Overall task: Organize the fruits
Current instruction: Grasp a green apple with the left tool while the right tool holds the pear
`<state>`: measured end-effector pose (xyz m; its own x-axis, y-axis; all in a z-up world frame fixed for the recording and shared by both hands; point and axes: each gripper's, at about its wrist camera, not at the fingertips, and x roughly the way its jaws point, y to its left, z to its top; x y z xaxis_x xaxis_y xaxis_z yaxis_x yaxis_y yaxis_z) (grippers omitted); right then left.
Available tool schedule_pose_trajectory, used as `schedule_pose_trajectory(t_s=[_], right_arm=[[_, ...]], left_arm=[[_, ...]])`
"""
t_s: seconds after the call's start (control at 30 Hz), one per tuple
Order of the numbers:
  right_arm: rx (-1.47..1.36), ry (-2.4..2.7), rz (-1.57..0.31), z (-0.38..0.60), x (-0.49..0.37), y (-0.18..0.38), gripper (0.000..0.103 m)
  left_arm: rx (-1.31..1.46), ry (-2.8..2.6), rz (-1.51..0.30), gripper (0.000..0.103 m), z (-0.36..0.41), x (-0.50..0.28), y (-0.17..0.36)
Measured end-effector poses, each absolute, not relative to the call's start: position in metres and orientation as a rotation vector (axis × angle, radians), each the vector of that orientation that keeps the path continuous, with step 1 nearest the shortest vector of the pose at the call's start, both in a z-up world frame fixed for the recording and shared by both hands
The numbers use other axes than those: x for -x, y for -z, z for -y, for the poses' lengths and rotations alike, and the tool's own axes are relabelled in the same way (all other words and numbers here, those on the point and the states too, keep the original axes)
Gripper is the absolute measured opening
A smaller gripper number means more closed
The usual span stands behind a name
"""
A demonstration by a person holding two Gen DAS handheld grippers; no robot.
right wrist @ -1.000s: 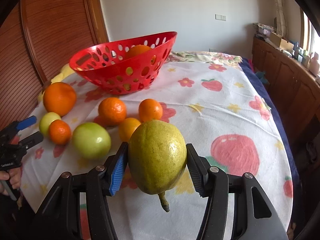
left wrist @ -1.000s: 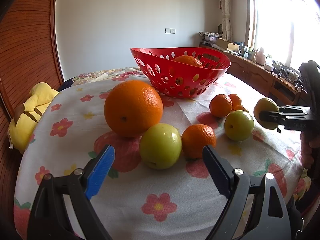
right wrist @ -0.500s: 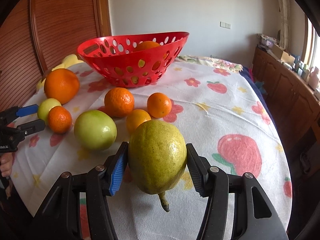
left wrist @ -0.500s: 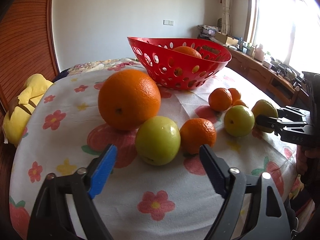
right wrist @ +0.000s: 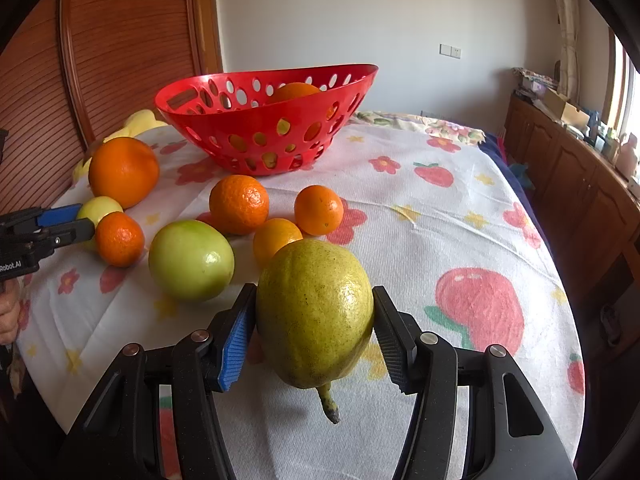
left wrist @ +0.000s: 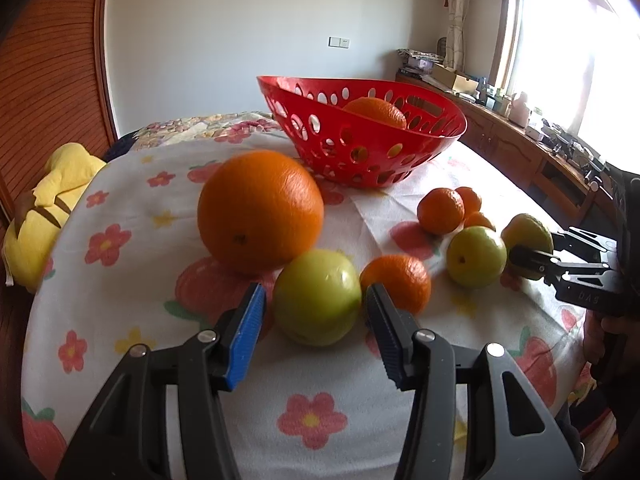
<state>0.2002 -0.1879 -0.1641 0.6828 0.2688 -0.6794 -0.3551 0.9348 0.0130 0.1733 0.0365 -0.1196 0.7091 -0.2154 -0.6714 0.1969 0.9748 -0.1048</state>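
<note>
A small green apple (left wrist: 316,296) lies between the fingers of my left gripper (left wrist: 316,300). Its jaws are closing and the pads stand just off the apple's sides. A large orange (left wrist: 260,212) sits right behind it and a mandarin (left wrist: 396,284) touches its right side. My right gripper (right wrist: 314,312) is shut on a yellow-green pear (right wrist: 314,312), stem down, held above the cloth. A bigger green apple (right wrist: 191,260) and three mandarins (right wrist: 239,204) lie ahead of it. The red perforated basket (right wrist: 264,136) at the back holds one orange (right wrist: 296,92).
A flowered cloth (right wrist: 440,220) covers the round table. A yellow plush toy (left wrist: 52,208) lies off its far left edge against the wooden panel. A low wooden cabinet (right wrist: 580,184) with clutter runs along the window side. A hand (right wrist: 8,312) holds the left gripper.
My left gripper's jaws have narrowed from wide apart to close around the small green apple. The right gripper keeps its hold on the pear and the basket looks slightly nearer.
</note>
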Motion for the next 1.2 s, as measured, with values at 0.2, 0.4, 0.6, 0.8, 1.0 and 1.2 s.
schedule_pose_trajectory(t_s=[0.2, 0.4, 0.6, 0.8, 1.0, 1.2], right_arm=[[0.123, -0.351, -0.741, 0.187, -0.200, 0.164, 0.058], [0.119, -0.353, -0.741, 0.188, -0.200, 0.164, 0.058], [0.117, -0.353, -0.741, 0.188, -0.200, 0.164, 0.058], [0.116, -0.354, -0.741, 0.188, -0.200, 0.164, 0.058], [0.115, -0.354, -0.741, 0.189, -0.200, 0.164, 0.058], [0.115, -0.354, -0.741, 0.189, -0.200, 0.164, 0.058]], left_arm=[[0.033, 0.241, -0.762, 0.047, -0.037, -0.182, 0.119], [0.058, 0.249, -0.771, 0.051, -0.040, -0.181, 0.122], [0.102, 0.268, -0.782, 0.052, -0.047, -0.181, 0.126], [0.074, 0.258, -0.766, 0.047, -0.043, -0.174, 0.124], [0.045, 0.234, -0.782, 0.047, -0.050, -0.163, 0.119], [0.019, 0.232, -0.799, 0.049, -0.050, -0.159, 0.122]])
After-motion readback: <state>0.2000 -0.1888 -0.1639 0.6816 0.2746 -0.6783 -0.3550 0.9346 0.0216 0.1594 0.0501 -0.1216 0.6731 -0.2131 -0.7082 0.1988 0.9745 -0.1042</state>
